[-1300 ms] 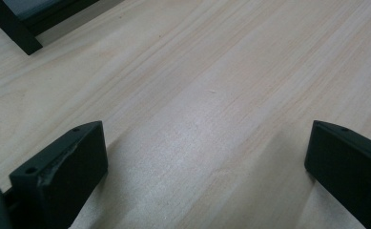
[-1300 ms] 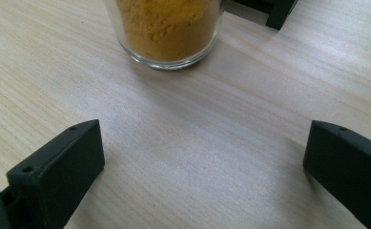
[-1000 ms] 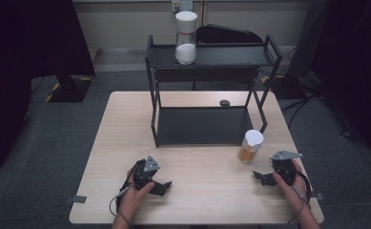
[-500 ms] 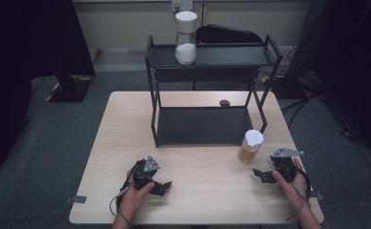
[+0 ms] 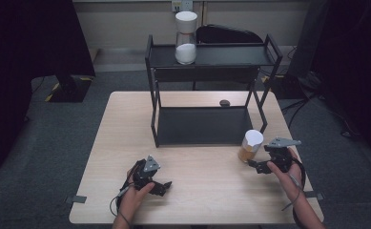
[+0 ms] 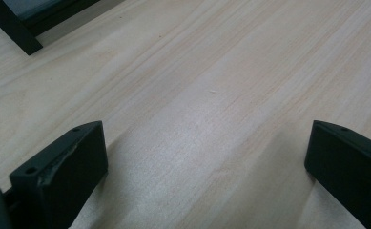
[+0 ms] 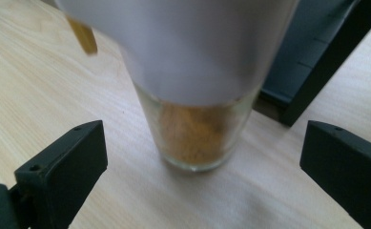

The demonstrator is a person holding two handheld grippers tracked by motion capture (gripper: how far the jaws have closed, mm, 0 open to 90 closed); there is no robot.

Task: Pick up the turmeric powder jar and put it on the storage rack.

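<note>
Right gripper [image 5: 258, 164] wide open, holding nothing, aimed at glass jar [image 5: 249, 146] of brown powder just ahead at 12 o'clock, apart from both jaws. Jar upright on table [image 5: 126, 124], beside rack [image 5: 202, 125] foot. Left gripper [image 5: 160, 185] spread wide over bare wood, empty.

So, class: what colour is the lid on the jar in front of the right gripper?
White. The lid on the jar of brownish powder shows best in the right gripper view.
</note>
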